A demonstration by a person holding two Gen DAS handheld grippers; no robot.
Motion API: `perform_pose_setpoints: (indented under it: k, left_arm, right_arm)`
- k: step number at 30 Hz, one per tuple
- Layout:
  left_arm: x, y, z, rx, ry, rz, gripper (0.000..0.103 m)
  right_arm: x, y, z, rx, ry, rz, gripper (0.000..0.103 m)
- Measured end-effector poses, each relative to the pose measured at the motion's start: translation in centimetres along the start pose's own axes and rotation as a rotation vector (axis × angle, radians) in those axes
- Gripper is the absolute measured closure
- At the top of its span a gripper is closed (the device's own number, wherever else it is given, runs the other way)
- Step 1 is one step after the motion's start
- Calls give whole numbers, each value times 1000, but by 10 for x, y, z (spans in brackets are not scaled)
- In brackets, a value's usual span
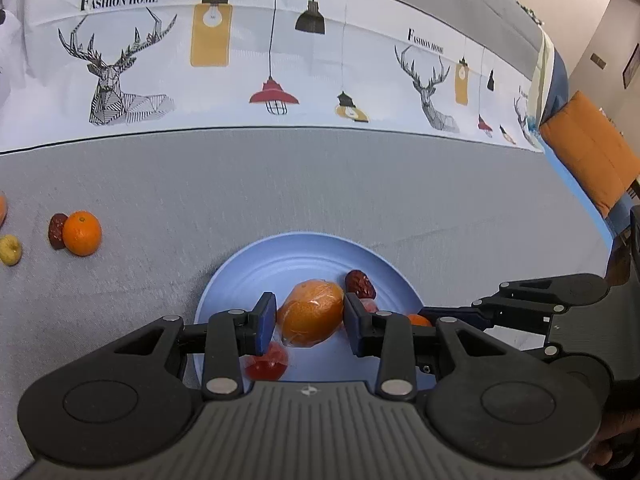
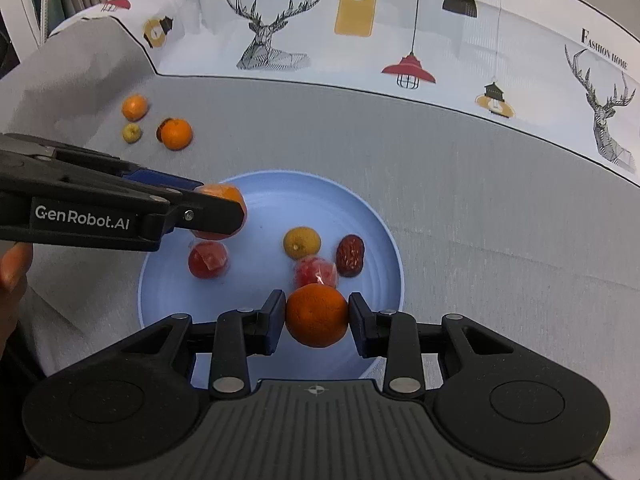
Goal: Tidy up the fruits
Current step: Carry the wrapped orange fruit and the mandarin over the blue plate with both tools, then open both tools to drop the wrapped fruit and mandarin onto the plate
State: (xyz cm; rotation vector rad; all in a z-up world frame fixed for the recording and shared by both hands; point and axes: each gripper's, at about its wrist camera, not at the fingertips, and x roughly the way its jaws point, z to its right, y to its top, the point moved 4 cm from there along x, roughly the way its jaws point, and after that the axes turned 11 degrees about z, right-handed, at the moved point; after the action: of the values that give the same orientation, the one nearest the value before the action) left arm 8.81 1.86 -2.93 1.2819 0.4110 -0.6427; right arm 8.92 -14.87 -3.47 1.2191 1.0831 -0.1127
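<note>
Both over the blue plate (image 2: 384, 216). Left gripper (image 1: 310, 316) clamps a wrapped orange (image 1: 312, 312); right gripper (image 2: 317, 316) clamps a mandarin (image 2: 317, 315). Step: depositing. Next: lower, release gently.

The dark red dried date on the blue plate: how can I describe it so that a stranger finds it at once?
Find the round blue plate on the grey cloth. In the right wrist view, look at its right half, beside a plastic-wrapped red fruit and a small yellowish fruit. The date is the only dark, wrinkled, oval piece on the plate.
</note>
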Motion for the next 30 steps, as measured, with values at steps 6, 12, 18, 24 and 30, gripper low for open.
perform_pose_setpoints:
  k: [6, 12, 18, 24, 30]
  left_arm:
    - [2, -4, 2, 31, 3, -18, 63]
    - [4, -4, 2, 34, 2, -27, 63]
    - [5, -3, 2, 34, 4, -24, 63]
    - [4, -4, 3, 32, 1, -24, 63]
    - [3, -2, -1, -6, -13, -21, 53]
  right_arm:
    - [2, -2, -2, -4, 3, -13, 67]
    - [4, -1, -4, -9, 9, -17, 67]
    - [4, -2, -2, -7, 6, -18, 67]
    - [2, -1, -2, -4, 4, -8, 67]
    - [0, 1, 0, 4, -6, 11, 54]
